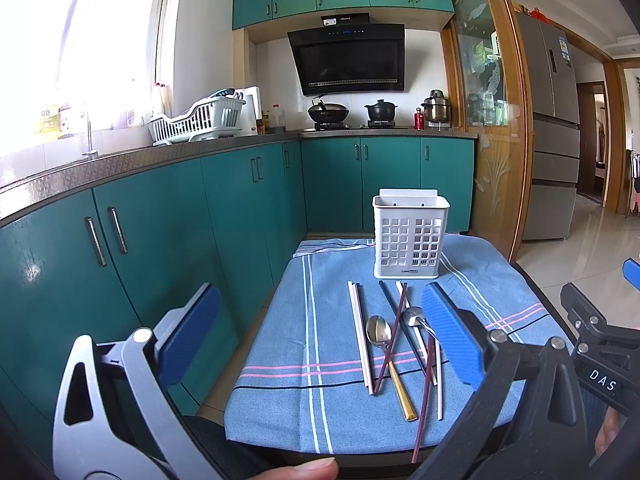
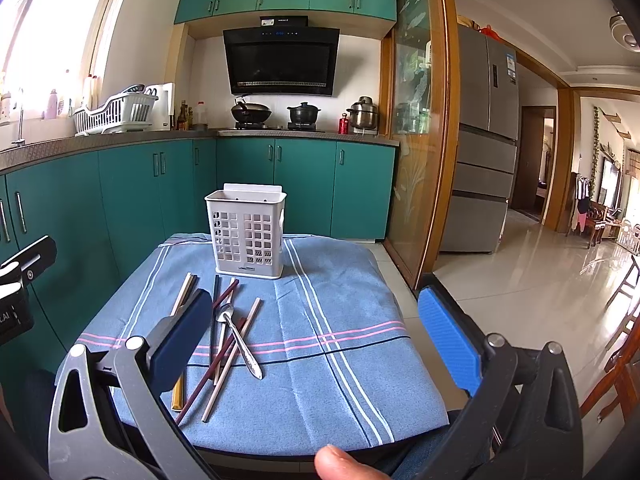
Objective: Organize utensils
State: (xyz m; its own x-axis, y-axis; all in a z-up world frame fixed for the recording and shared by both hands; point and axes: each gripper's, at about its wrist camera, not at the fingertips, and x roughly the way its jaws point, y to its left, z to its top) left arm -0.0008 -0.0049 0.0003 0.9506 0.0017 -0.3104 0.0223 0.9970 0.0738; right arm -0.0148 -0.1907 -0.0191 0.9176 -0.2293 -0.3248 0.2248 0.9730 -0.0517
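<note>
Blue cloth (image 1: 320,400) is carrying white holder (image 1: 410,236) at back, chopsticks (image 1: 360,332) and spoons (image 1: 380,334) lying lengthwise toward it. Left gripper (image 1: 320,344) and right gripper (image 2: 316,340) are both hovering wide open, empty (left nearer the pile).

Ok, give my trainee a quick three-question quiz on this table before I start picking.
1. True or false: the white holder already has chopsticks standing in it.
2. How many spoons lie on the blue cloth? A) one B) two C) four
3. Fill in: the left gripper and right gripper are both ___.

Key: 1 false; 2 B, the gold-handled spoon and the silver spoon; 3 open, holding nothing.
</note>
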